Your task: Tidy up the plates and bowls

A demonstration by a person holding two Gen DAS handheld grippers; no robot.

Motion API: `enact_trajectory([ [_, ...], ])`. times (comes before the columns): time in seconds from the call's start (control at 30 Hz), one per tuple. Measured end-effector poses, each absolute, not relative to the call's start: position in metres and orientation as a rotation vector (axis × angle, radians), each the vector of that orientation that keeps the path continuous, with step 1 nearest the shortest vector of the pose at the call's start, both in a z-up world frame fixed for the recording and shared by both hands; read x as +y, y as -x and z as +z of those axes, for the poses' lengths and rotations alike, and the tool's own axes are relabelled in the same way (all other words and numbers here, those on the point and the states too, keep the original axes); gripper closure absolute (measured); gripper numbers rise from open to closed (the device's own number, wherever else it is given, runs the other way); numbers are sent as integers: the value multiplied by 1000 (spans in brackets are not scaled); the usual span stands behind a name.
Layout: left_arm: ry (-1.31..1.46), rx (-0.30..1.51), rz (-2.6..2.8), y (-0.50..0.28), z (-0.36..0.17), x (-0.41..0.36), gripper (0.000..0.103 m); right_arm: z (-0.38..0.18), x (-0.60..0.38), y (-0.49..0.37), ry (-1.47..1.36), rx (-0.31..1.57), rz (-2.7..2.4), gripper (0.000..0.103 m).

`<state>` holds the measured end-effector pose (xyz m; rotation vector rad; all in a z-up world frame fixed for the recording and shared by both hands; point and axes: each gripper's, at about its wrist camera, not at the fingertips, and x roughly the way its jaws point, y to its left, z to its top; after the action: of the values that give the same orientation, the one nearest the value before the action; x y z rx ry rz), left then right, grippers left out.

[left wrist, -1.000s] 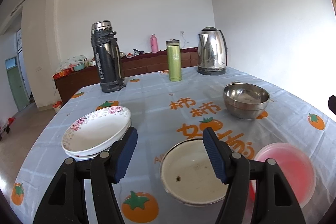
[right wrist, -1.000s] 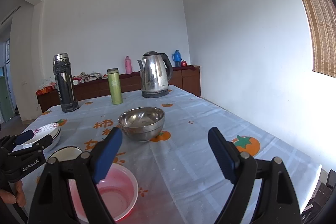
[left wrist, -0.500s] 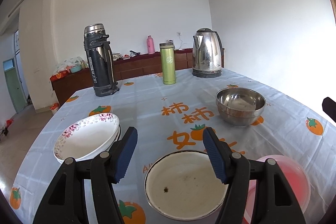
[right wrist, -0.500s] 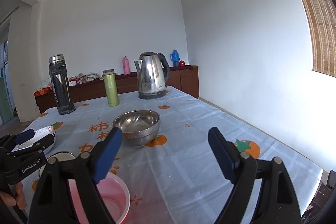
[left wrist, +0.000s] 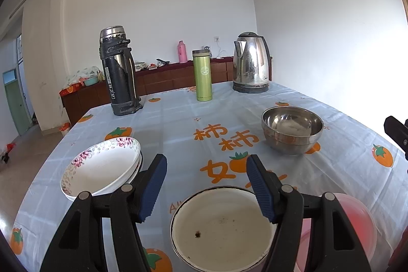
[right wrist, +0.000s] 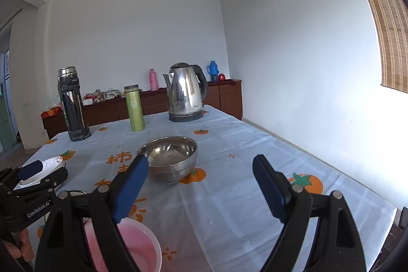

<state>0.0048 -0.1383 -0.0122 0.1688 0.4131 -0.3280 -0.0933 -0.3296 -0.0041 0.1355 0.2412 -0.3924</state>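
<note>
Now left gripper (left wrist: 206, 185) drawn nearer over enamel bowl (left wrist: 221, 228), jaws apart, right gripper (right wrist: 200, 186) unchanged, agape, empty

Steel bowl (left wrist: 292, 128) and kettle (left wrist: 251, 62): polished metal, mirror reflections. White bowl (left wrist: 221, 226): looks enamelled, dark rim, glossy but specked inside. Floral plates (left wrist: 100, 168): glazed ceramic, smooth, shiny. Pink bowl (right wrist: 141, 250): translucent plastic, satin. Tablecloth (left wrist: 178, 124): smooth, slight sheen, creased (plastic or coated cloth, cannot tell). Green flask (left wrist: 202, 75): matt painted body. Black thermos (left wrist: 118, 72): scuffed dark casing, worn metal cap. Left gripper (left wrist: 206, 185) and right gripper (right wrist: 201, 186): matt black plastic frames, ribbed blue pads (left wrist: 257, 186), rubbery-looking. Sideboard (right wrist: 224, 96): dark brown wood.
</note>
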Motion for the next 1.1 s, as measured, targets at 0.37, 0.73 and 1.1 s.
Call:
enact_trajectory([
  [0.37, -173, 413, -329, -6, -12, -140, 36, 1, -329, 87, -125, 236, -388, 18],
  [0.73, -160, 426, -334, -18, -8, -140, 36, 2, -339, 81, -117, 233, -404, 18],
  [1.1, -140, 476, -341, -37, -5, -138, 36, -1, -356, 73, -147, 250, -396, 18],
])
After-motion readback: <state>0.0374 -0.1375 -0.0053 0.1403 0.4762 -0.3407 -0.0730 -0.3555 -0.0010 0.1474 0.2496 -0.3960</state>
